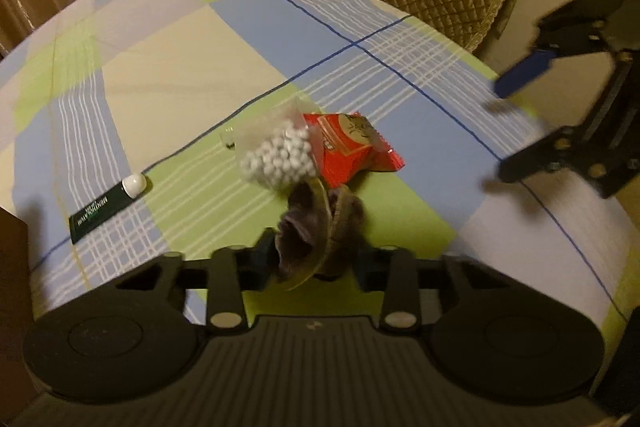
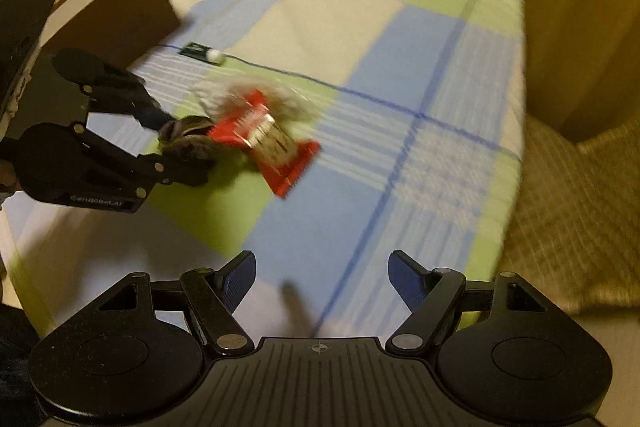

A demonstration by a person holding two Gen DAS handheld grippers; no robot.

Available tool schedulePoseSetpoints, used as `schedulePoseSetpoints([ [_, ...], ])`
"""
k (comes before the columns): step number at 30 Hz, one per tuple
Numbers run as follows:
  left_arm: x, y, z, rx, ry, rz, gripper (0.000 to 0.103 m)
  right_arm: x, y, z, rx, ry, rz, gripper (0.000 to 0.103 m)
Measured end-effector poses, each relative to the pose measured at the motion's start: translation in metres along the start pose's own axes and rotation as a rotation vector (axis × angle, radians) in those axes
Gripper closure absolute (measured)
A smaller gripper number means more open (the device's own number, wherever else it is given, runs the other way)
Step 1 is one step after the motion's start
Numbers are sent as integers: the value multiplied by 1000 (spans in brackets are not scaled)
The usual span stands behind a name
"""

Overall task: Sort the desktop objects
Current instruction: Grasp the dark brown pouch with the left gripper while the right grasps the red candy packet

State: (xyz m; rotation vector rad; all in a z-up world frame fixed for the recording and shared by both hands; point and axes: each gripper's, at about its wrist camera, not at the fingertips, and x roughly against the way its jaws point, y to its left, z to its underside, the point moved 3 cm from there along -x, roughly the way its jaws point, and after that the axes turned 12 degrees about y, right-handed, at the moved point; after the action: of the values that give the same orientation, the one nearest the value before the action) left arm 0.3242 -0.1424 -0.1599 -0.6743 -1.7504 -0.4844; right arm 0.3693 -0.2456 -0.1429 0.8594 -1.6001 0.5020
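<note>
1. Far left in the left wrist view, the box (image 1: 10,227) shows only as a dark edge beside the table; in the right wrist view it stands at the table's left side, with other boxed goods blurred behind it.
2. Next comes the tube (image 1: 107,207), dark green with a white cap, lying flat on the cloth (image 1: 168,75), well apart from the other things.
3. A tiny clear item (image 1: 229,139) lies just left of the bead bag; we cannot tell what it is.
4. The bead bag (image 1: 280,157) leans against the red packet (image 1: 352,147), touching it; both lie near the cloth's middle.
5. Our left gripper (image 1: 316,251) is closed on the pouch (image 1: 316,227), a crumpled purple-grey fabric thing with a tan rim, held just in front of the bead bag. Whether the pouch is lifted clear of the cloth, we cannot tell.
6. Our right gripper (image 2: 322,277) hovers with its jaws spread wide and nothing between them, over bare cloth, right of the packet.
7. We judge the step in hand is carrying the pouch off to its place, likely the box, with tube, beads and packet not yet sorted.
8. The next move calls for lifting the pouch clear without dragging the bead bag, then swinging left; the free gripper could take the packet.
</note>
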Motion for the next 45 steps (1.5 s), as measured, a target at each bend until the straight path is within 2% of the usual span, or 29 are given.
schedulePoseSetpoints([
  [3,6,8,10,19,7,20,80,-8,6,-17,96,-23,-22,27],
  [9,21,27,35,80,27,7,81,-30,21,-53,279,-31,-29,27],
  [14,36,36,55,120,30,-14,81,-46,43,-64,497,-12,20,27],
  [20,53,40,74,169,17,-29,81,-61,64,-58,729,8,102,28],
  [22,57,40,79,180,11,-32,81,-66,67,-58,764,38,83,44],
  [24,61,39,84,187,6,-29,81,-68,67,-64,717,67,20,63],
  [27,65,40,89,199,3,-23,81,-71,60,-71,598,109,-38,65],
  [30,70,41,97,214,-6,-6,81,-71,48,-76,454,123,-74,75],
  [32,75,40,102,215,-10,1,81,-72,47,-78,401,152,-101,76],
  [34,79,39,106,211,-14,5,81,-71,52,-71,394,177,-83,77],
  [37,88,39,113,210,-24,5,82,-66,63,-67,368,207,-107,78],
  [45,123,43,134,188,-49,-16,82,-26,106,-64,383,164,-145,78],
])
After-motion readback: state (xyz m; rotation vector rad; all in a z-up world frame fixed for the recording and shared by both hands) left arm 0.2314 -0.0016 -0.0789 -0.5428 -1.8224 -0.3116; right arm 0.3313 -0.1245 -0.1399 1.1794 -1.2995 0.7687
